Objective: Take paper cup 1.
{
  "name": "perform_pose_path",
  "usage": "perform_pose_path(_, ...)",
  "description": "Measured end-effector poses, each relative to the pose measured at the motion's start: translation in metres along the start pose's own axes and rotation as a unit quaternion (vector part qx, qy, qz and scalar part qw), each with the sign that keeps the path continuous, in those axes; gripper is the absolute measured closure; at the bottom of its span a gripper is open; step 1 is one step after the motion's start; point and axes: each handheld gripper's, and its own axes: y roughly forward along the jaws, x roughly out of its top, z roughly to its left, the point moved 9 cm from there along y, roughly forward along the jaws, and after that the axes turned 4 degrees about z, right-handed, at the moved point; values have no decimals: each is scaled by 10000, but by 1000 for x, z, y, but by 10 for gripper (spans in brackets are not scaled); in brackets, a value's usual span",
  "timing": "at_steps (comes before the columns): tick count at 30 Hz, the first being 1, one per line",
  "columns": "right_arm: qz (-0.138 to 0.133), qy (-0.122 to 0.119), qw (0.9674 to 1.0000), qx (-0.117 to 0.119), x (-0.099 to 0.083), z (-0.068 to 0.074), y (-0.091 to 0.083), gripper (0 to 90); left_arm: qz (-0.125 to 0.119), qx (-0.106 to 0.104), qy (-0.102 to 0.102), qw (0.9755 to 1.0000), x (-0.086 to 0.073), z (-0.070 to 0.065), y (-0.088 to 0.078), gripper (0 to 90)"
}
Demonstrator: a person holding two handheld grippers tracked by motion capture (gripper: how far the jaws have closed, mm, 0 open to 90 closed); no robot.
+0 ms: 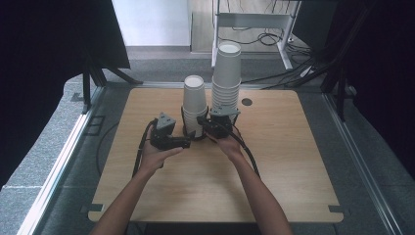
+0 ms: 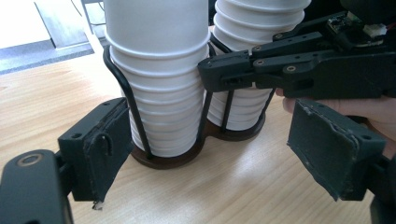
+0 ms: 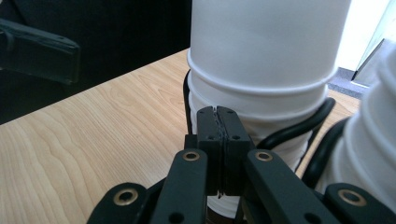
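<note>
At frame centre on the worktop (image 1: pixel 274 166): short stack (image 1: pixel 194 105) racked beside tall stack (image 1: pixel 226 78). Left tongs (image 1: pixel 185 142) apart; right tongs (image 1: pixel 201 121) together, empty. May topple if nudged.

Both forearms are bare, with no sleeve in the high view. Each hand carries a black gripper: the left gripper (image 1: pixel 188 142) and the right gripper (image 1: pixel 201 121) each bear a grey three-cornered plate on top and trail a black cable. The jaws are black link arms joined by brass-ringed pivots and small screws. The left gripper's pads (image 2: pixel 332 151) are dark, worn and frayed at the edges.
</note>
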Motion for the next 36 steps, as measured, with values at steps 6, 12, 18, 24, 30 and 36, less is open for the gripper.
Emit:
perform_pose_path(6,-30,-141,9999,-73,2,1,4,884,-84,-110,-169,9998,16,10,5,108)
perform_pose_path(12,-28,-116,9999,-20,2,0,4,881,-54,-49,-173,9998,26,13,8,97)
perform_pose_path(18,-15,-81,10000,13,3,0,3,878,-158,18,-149,9998,35,16,11,97)
perform_pose_path(24,-12,-59,10000,23,3,0,3,879,-133,89,-128,9998,38,22,16,98)
perform_pose_path(30,2,-23,10000,65,3,-1,3,879,-205,139,-256,9994,45,31,20,98)
perform_pose_path(36,50,-34,10000,68,2,-2,3,878,-352,194,-359,9985,51,35,25,103)
